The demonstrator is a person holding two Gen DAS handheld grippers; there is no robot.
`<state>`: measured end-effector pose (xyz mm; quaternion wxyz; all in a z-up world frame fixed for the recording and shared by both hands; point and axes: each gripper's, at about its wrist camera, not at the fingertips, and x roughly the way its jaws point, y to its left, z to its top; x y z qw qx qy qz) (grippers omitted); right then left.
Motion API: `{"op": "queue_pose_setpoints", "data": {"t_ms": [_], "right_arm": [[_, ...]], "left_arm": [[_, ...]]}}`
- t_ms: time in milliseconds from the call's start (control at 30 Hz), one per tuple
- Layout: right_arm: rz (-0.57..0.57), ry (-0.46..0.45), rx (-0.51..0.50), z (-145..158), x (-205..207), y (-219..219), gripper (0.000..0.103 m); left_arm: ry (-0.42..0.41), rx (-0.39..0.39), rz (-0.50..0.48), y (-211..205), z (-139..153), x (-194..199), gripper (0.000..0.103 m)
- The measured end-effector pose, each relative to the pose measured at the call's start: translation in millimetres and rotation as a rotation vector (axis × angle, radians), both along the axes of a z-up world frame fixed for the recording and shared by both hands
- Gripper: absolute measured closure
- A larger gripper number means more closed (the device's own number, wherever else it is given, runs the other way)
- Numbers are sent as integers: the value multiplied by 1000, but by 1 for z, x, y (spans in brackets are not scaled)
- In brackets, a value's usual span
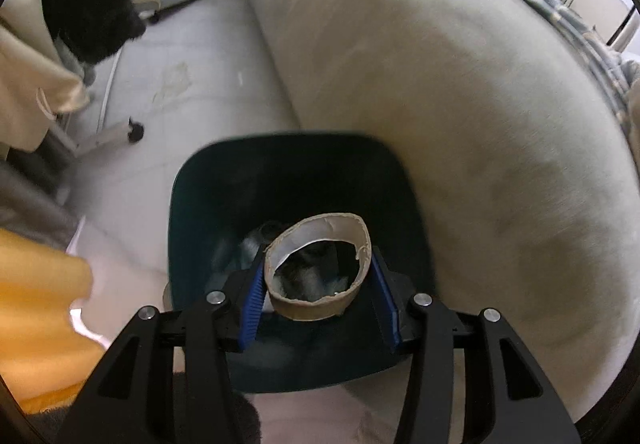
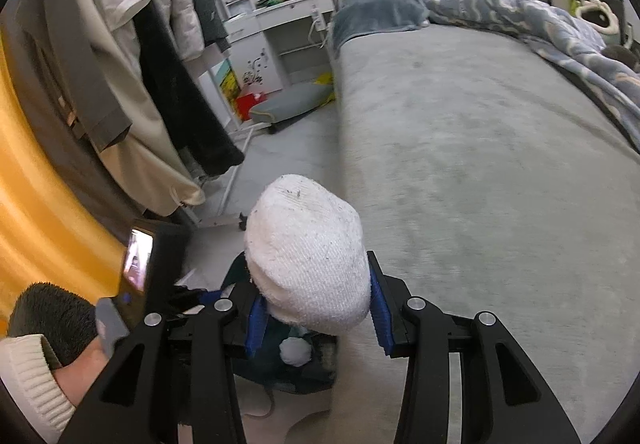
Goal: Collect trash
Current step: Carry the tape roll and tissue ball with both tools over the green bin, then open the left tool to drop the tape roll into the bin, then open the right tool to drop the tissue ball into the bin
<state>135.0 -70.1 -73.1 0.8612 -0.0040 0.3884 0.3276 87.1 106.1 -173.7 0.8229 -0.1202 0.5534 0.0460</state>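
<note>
Over on the left a rack of hanging clothes (image 2: 152, 56) lines the wall, with pale floor (image 1: 192, 84) running beside it. Next along, on the floor against the side of the bed (image 1: 460, 104), stands a dark green bin (image 1: 188, 228) with some rubbish already at the bottom. The left gripper (image 1: 320, 276) hangs right over the bin's mouth, pointing steeply down. Its blue fingers (image 1: 252, 308) are clamped on a short cardboard ring (image 1: 320, 264), like the core of a tape roll, one finger on each side.

Right of that, the right gripper (image 2: 316, 308) is squeezed on a white balled-up sock (image 2: 308, 256), speckled with lint, that bulges up from between its fingers. It sits above the same bin, but more over the edge near the bed than over the middle. A small white wad (image 2: 295, 351) lies in the bin beneath it.

This looks like the drop-off step: both pieces are gathered and brought to the bin. The next move, I'd say, is to release the ring, which should fall straight in. The sock hand probably needs to shift further over the opening first, or the sock may catch the rim or land on the floor.
</note>
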Motion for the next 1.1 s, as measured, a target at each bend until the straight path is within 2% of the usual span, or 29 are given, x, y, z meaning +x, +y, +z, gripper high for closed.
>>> {"op": "queue_pose_setpoints", "data": {"t_ms": [100, 167, 233, 333, 433, 600, 733, 833, 900, 967, 1100], "right_arm": [[28, 3, -16, -3, -3, 13, 59], [43, 3, -29, -5, -5, 19, 59], [49, 4, -45, -7, -5, 25, 59], [69, 6, -60, -7, -4, 33, 59], [95, 1, -95, -8, -1, 43, 59], [110, 94, -66, -23, 7, 58, 59], [125, 100, -109, -32, 8, 75, 59], [136, 109, -147, -41, 13, 86, 59], [145, 124, -175, -49, 16, 93, 59], [151, 135, -205, -57, 18, 98, 59], [165, 152, -241, -69, 20, 106, 59]], "left_arm": [[30, -16, 3, 5, -9, -4, 50], [44, -24, 2, 7, -12, -6, 40], [49, -27, -3, 9, -13, -8, 38], [44, 0, -7, 14, -11, -10, 29], [31, 8, 6, 25, -5, -18, 27], [-33, 46, 46, 45, 11, -31, 26], [-83, 23, 103, 63, 30, -41, 25], [-140, 36, 131, 72, 52, -51, 23], [-177, 27, 138, 76, 64, -59, 23], [-200, 36, 135, 77, 74, -65, 17], [-255, 43, 118, 74, 93, -75, 17]]}}
